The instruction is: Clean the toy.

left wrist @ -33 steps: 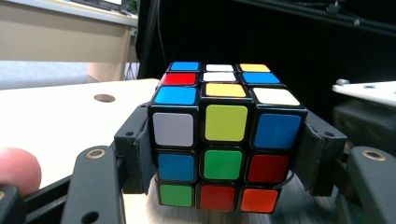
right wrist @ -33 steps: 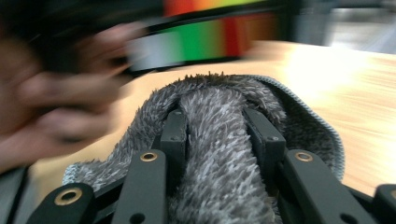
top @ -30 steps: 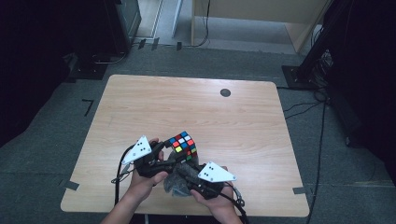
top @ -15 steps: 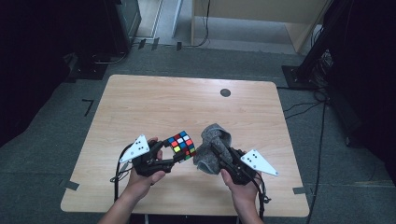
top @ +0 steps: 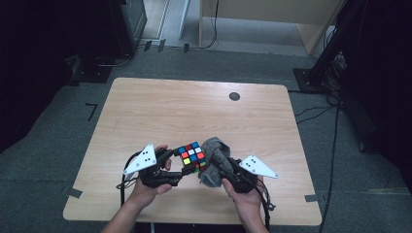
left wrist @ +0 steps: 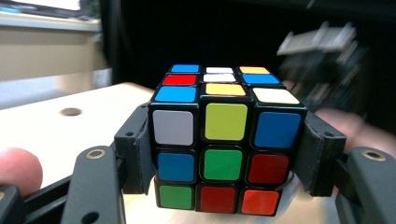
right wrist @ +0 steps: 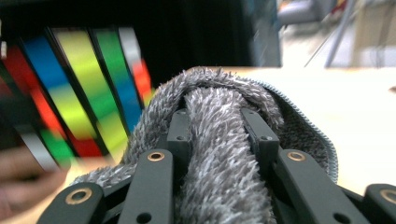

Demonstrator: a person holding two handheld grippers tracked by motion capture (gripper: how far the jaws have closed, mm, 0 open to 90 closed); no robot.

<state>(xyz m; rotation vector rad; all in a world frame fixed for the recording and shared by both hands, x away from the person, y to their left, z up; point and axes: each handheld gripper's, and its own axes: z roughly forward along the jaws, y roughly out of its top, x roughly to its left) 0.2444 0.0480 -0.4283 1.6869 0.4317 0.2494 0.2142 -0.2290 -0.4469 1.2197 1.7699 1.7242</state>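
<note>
A scrambled puzzle cube (top: 191, 156) is clamped by its two sides in my left gripper (top: 189, 164), just above the wooden table (top: 194, 107) near its front edge. The left gripper view shows the cube (left wrist: 224, 140) square between the pads of that gripper (left wrist: 224, 161). My right gripper (top: 217, 164) is shut on a bunched grey fluffy cloth (top: 214, 158). Its jaws have just been closing on it. The cloth rests against the cube's right side. In the right gripper view the cloth (right wrist: 219, 154) wraps over the jaws of the right gripper (right wrist: 217, 121), with the blurred cube (right wrist: 79, 93) close at the left.
A small dark round hole (top: 234, 96) sits in the tabletop near the far edge. Grey carpet surrounds the table, with cables and black stands at the right and a wooden cabinet behind. The blurred right gripper (left wrist: 322, 65) shows beyond the cube.
The right gripper carried the cloth from under the cube's front out to the right and up, then back in against the cube's right side. The left gripper and cube stayed put.
</note>
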